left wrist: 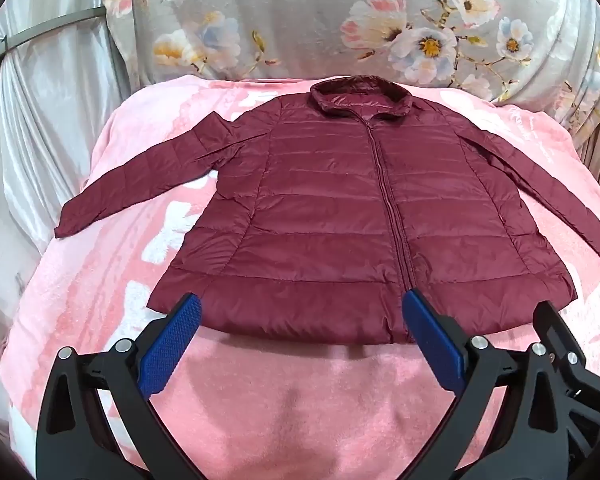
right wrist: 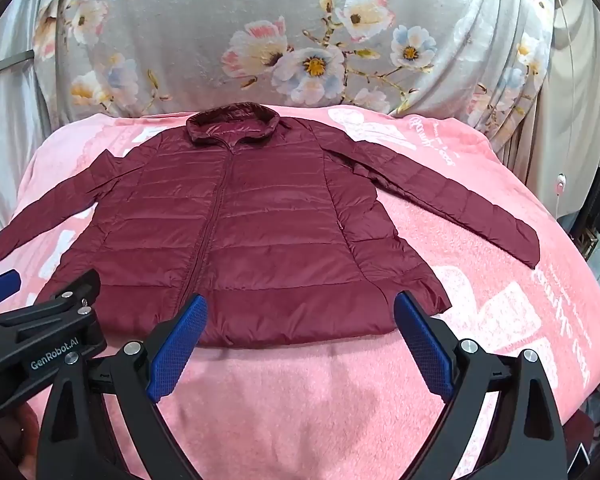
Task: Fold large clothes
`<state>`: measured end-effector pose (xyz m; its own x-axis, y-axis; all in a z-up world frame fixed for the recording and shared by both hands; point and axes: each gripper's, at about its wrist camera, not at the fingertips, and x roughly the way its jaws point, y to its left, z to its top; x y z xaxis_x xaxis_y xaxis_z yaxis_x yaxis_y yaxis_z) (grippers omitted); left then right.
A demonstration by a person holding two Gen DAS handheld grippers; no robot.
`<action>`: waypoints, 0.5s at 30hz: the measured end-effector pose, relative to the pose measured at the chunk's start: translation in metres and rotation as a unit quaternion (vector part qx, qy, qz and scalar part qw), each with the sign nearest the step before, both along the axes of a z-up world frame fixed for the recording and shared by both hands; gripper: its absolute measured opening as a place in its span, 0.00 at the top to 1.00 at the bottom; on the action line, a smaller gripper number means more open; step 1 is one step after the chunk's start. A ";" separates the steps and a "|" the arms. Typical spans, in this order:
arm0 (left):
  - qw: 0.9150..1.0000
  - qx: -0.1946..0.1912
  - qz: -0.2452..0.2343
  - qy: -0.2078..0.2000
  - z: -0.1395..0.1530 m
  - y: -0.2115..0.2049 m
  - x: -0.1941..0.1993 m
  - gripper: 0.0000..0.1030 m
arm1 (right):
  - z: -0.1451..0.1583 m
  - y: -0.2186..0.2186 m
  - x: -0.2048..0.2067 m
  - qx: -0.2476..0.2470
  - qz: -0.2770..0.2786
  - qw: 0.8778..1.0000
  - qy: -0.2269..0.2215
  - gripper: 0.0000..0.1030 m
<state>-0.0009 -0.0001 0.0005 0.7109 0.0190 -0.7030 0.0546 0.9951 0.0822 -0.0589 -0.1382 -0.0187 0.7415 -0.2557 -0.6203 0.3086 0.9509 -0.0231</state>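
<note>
Jacket: maroon, zipped, front up, flat on pink blanket, collar far, hem nearest.
Long axis: straight away from both grippers.
Left gripper: jaws apart, empty, apparently above hem.
Right gripper: jaws apart, empty, likewise.

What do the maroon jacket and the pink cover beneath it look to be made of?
Maroon jacket: thin, slightly glossy woven synthetic, probably nylon or polyester, with light padding; it shows sheen and horizontal quilted channels. Pink blanket: soft fleece or plush, matte; its surface is fuzzy and napped with a white print.
</note>
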 end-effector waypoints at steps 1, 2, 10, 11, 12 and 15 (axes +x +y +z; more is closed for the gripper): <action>1.000 -0.001 0.001 0.001 0.000 0.001 0.000 0.05 | 0.000 0.000 0.000 -0.006 0.000 1.000 -0.003 0.10; 1.000 0.003 -0.001 0.001 0.000 0.000 0.000 0.05 | 0.000 0.000 0.000 -0.005 0.000 1.000 0.000 0.10; 1.000 0.001 0.002 0.008 0.001 -0.002 -0.003 0.05 | 0.000 -0.003 0.000 0.000 0.001 1.000 0.000 0.10; 1.000 0.002 0.003 0.008 0.001 -0.003 -0.003 0.05 | -0.001 -0.002 0.001 0.000 0.001 1.000 0.001 0.10; 1.000 0.000 0.001 0.012 -0.003 0.001 0.002 0.05 | 0.000 -0.002 0.001 0.000 0.001 1.000 0.000 0.10; 1.000 0.001 0.002 0.014 -0.006 0.002 0.004 0.05 | -0.001 -0.001 0.001 -0.001 0.003 1.000 0.002 0.10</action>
